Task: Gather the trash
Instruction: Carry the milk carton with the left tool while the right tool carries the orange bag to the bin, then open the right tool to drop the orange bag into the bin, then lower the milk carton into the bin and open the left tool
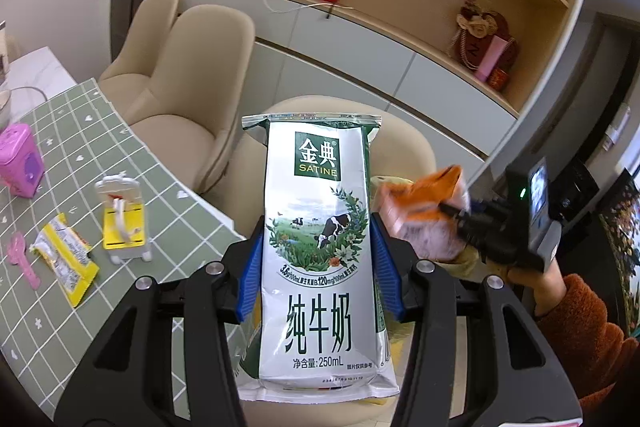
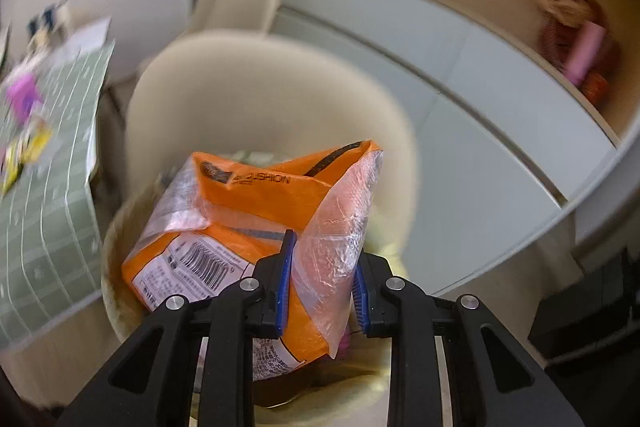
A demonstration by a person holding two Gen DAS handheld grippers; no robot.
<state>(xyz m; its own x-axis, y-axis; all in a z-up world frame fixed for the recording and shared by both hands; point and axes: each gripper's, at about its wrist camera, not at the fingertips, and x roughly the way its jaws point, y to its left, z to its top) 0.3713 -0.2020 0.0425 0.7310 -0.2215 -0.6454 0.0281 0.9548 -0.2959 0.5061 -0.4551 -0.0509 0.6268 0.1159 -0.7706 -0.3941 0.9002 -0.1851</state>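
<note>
Jaws of the left gripper (image 1: 318,267) stand partway apart with their blue pads pressed on the two long sides of a white and green milk carton (image 1: 318,247), which stands upright between the fingers, its printed front facing the camera and its flattened top seam well above the fingertips. Just right of the carton in the left wrist view, the right gripper (image 1: 452,215) comes in from the right side, held by a hand (image 1: 528,279) in a fuzzy orange-brown sleeve (image 1: 588,343), and carries an orange plastic bag (image 1: 424,211) that looks blurred there. The right wrist view shows that gripper (image 2: 320,283) with jaws drawn close, pinching a clear, crumpled fold of the orange plastic bag (image 2: 248,211); most of the bag spreads to the left of the fingers, barcode panel toward the lower left. Below the bag lies a round, pale bin (image 2: 116,267), and the bag hangs over its opening; whether it touches the rim is not clear. Behind both grippers stands a beige chair (image 1: 192,99). To the left, a table with a green checked cloth (image 1: 52,155) carries a yellow wrapper (image 1: 66,259), a small white and yellow toy (image 1: 122,215), a pink box (image 1: 20,159) and a pink spoon-like piece (image 1: 22,259), all well apart from either gripper.
</note>
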